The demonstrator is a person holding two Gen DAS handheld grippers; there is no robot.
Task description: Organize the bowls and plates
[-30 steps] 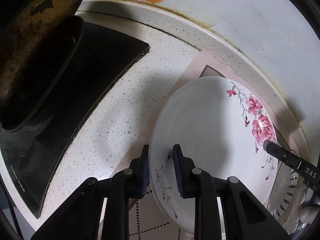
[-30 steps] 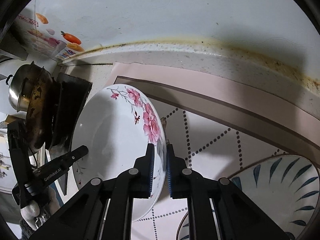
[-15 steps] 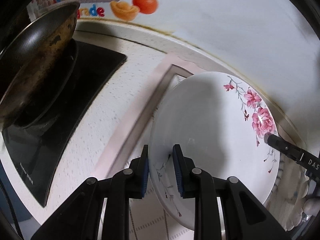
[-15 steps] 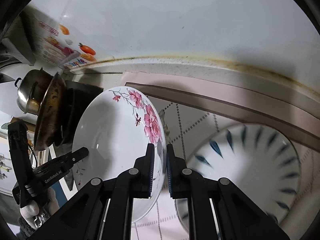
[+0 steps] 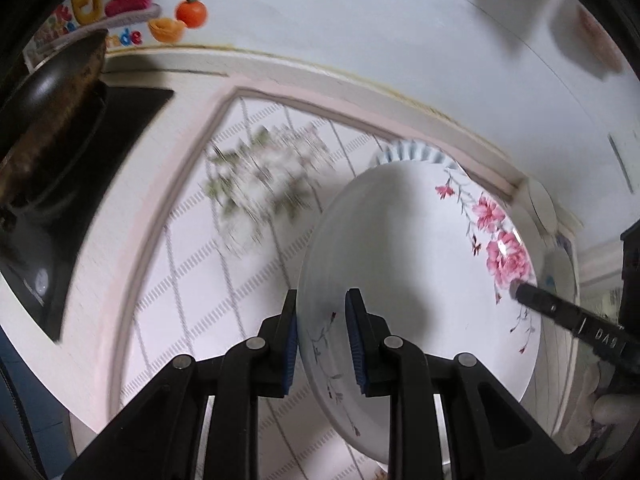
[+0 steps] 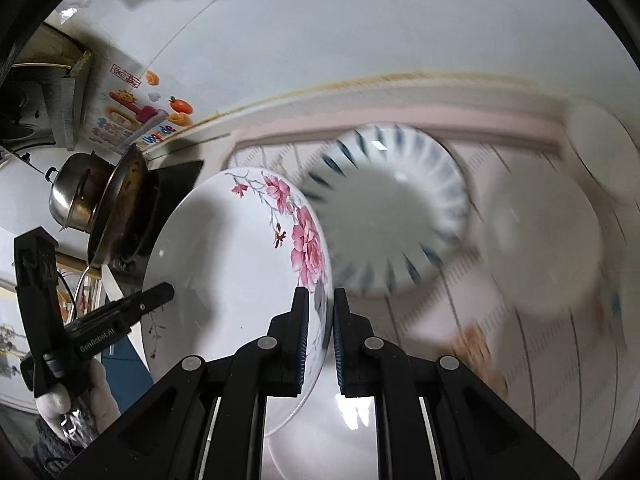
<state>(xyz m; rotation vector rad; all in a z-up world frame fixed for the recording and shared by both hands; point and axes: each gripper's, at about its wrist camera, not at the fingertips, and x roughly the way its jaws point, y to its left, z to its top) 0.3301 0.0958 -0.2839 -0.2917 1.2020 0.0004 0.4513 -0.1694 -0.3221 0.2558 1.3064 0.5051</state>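
A white plate with pink flowers [image 5: 420, 280] hangs tilted above the counter, carried between both grippers. My left gripper [image 5: 322, 336] is shut on its near left rim. My right gripper [image 6: 320, 336] is shut on the opposite rim by the flowers [image 6: 308, 248]; one of its fingers [image 5: 560, 312] shows at the plate's far edge in the left wrist view. A bowl with blue stripes [image 6: 392, 208] stands on the mat just behind the plate, blurred. Right of it lies a plain white dish [image 6: 548, 248].
A pale mat with dotted lines [image 5: 200, 272] covers the counter. At the left stand a black stove [image 5: 92, 152], a worn wok [image 6: 116, 204] and a steel pot [image 6: 76, 196]. Another white dish [image 6: 596, 136] leans by the back wall. A gloved hand [image 6: 52, 400] holds the left gripper.
Both grippers have lifted the flowered plate and carried it right, away from the stove and over the mat. The striped bowl and the white dishes have come into view.
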